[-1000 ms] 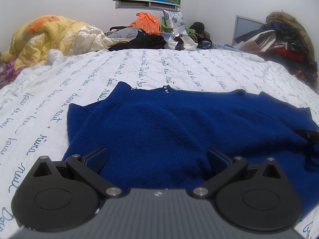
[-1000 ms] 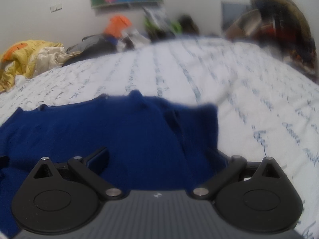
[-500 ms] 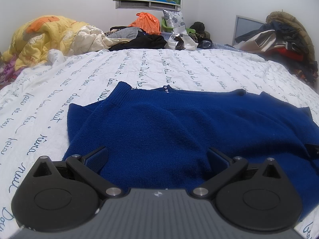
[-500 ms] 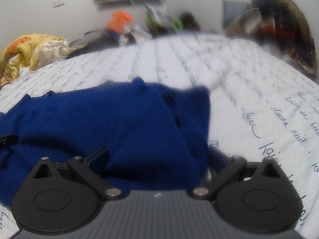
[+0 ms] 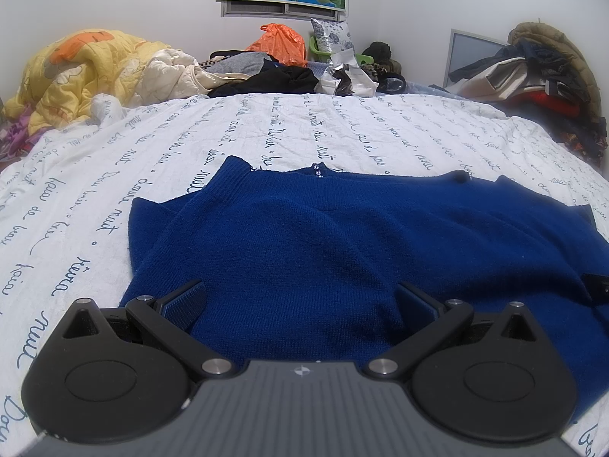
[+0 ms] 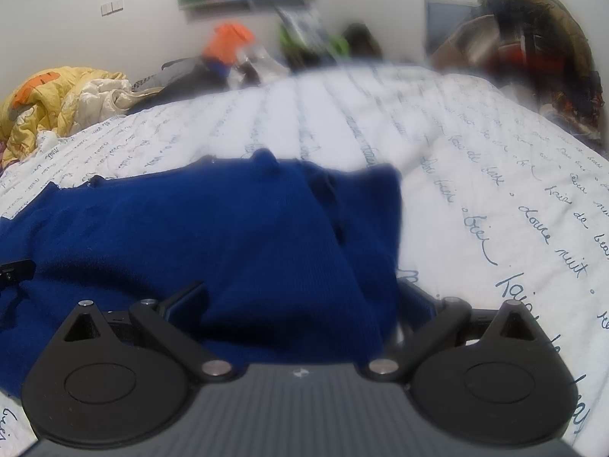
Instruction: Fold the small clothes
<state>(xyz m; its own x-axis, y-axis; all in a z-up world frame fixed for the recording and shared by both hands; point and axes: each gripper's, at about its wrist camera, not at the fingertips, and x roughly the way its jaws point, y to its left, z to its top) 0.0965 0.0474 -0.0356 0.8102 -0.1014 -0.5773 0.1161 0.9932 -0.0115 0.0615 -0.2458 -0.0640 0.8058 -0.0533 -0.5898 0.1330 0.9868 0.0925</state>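
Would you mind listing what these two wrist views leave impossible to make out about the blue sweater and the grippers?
- Blue sweater: its near hem, left wrist view, is hidden behind the left gripper body.
- Right wrist view: motion blur smears the sweater's far sleeve and the printed bedsheet.
- Right gripper: whether its open fingers touch the knit is unclear.
- Sweater's right end, left wrist view: cut off by the frame edge.

Two hand-held tongs sit low and side by side, both aimed the same way. The left tongs [image 5: 300, 297] have their fingers spread wide, blue-ribbed pads [image 5: 186, 299] facing inward across an unclosed gap. The right tongs [image 6: 300, 297] are spread just as wide, black fingers [image 6: 182, 301] angled outward from the grey body. A dark tip of each shows at the edge of the other's view.
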